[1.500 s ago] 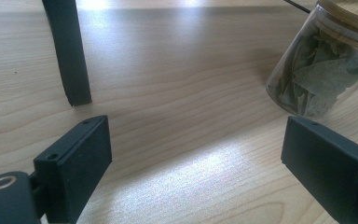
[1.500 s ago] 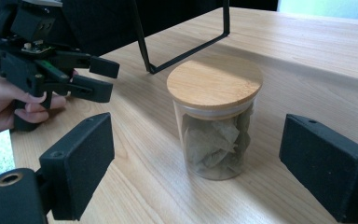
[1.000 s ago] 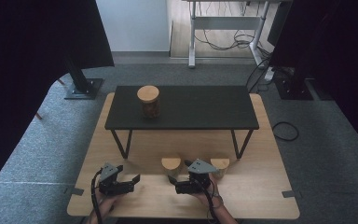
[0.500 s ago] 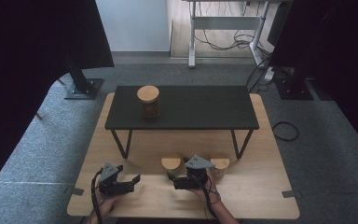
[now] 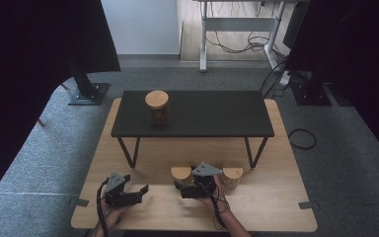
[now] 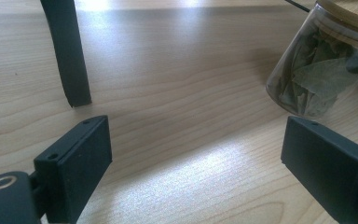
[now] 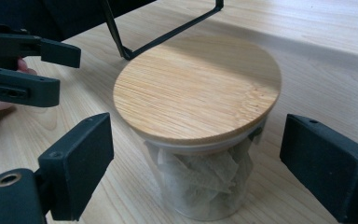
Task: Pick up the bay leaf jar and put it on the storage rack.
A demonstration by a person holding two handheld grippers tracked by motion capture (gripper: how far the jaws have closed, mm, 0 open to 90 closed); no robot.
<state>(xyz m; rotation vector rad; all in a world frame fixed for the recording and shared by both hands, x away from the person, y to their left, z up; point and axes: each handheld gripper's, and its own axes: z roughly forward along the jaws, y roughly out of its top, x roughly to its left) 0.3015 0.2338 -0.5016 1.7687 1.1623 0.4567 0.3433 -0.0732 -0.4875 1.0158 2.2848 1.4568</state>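
Observation:
A glass jar with a bamboo lid holds pale leaf-like pieces and stands on the wooden board. My right gripper is open, one jaw on each side of the jar and clear of the glass. My left gripper is open over bare wood to the left of that jar. A jar of green leaves sits beyond its right jaw. Another lidded jar stands to the right of my right hand. A taller one is on the black table.
The low black table spans the back half of the board on thin legs. One of the legs stands near my left gripper. Grey carpet surrounds the board. A desk frame with cables is far behind.
My right gripper has edged left and forward, closer around the near jar. The left gripper and the jars have stayed put.

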